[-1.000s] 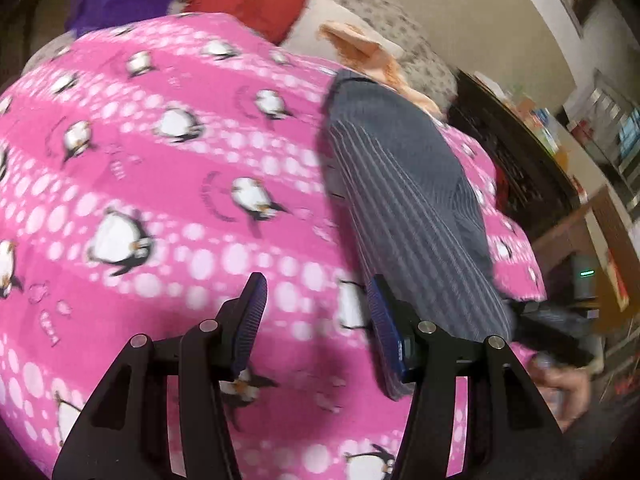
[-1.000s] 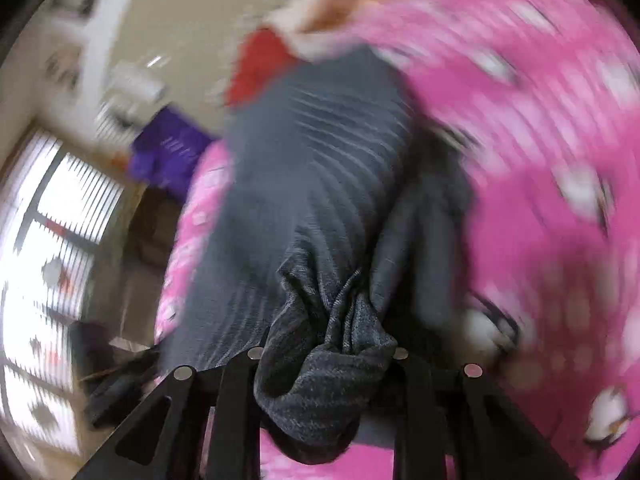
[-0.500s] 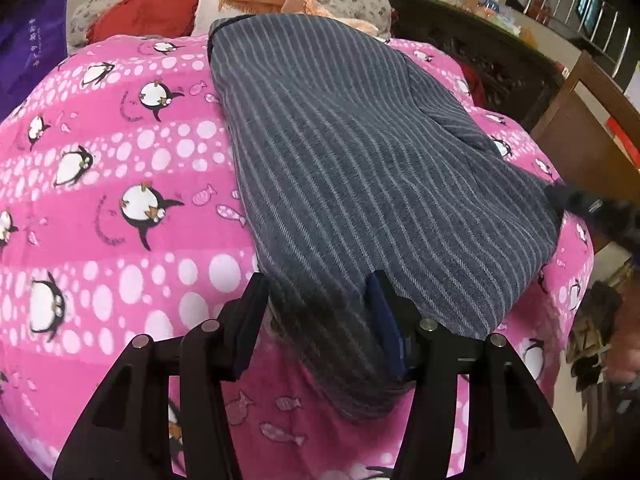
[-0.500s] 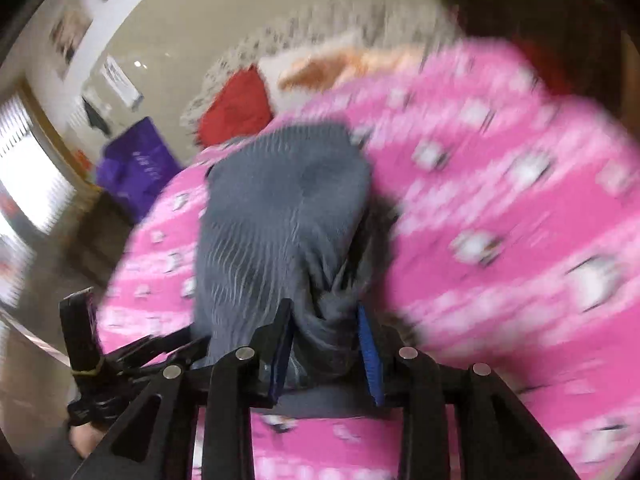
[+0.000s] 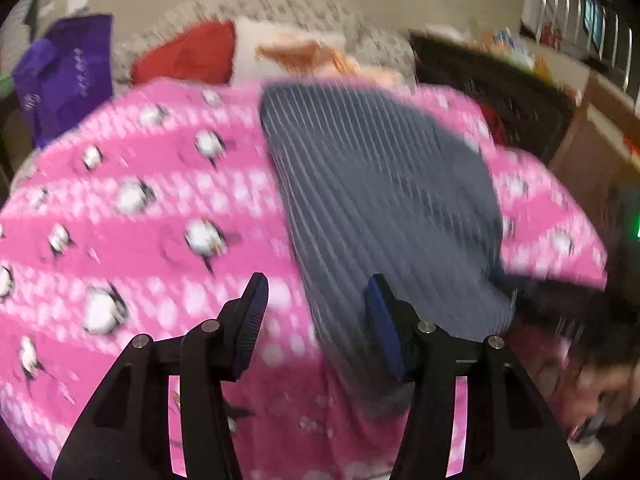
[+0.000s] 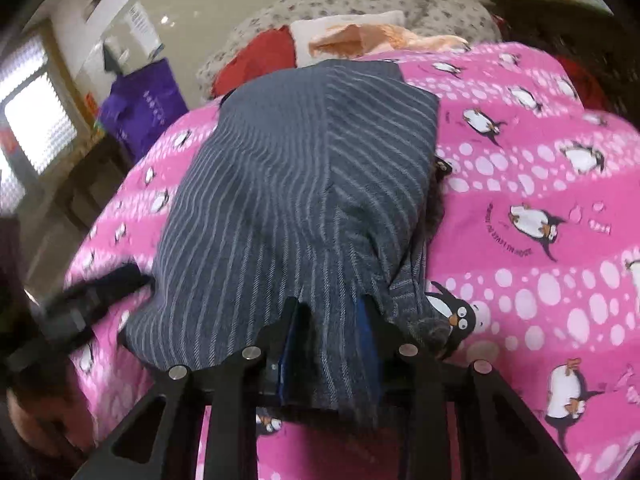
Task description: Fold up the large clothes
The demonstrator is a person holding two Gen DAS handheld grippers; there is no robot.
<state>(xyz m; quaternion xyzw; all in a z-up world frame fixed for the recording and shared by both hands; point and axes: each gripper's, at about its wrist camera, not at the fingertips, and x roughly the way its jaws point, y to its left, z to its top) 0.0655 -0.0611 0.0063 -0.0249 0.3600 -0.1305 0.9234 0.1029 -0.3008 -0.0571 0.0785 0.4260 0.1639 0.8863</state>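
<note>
The right gripper [image 6: 328, 320] pinches the near edge of the striped grey garment [image 6: 296, 184]. The left gripper [image 5: 316, 316] fingers gape, seemingly empty, the cloth's left edge beneath them on the pink blanket [image 5: 132, 248].

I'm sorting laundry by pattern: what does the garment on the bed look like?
The garment is dark grey-blue with thin pale stripes, clearest in the right wrist view.

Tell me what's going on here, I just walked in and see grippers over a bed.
A person with a gripper in each hand is folding a grey striped garment on a pink penguin blanket. The right gripper has the garment's near edge between its pads. The left gripper is open beside the cloth, holding nothing.
</note>
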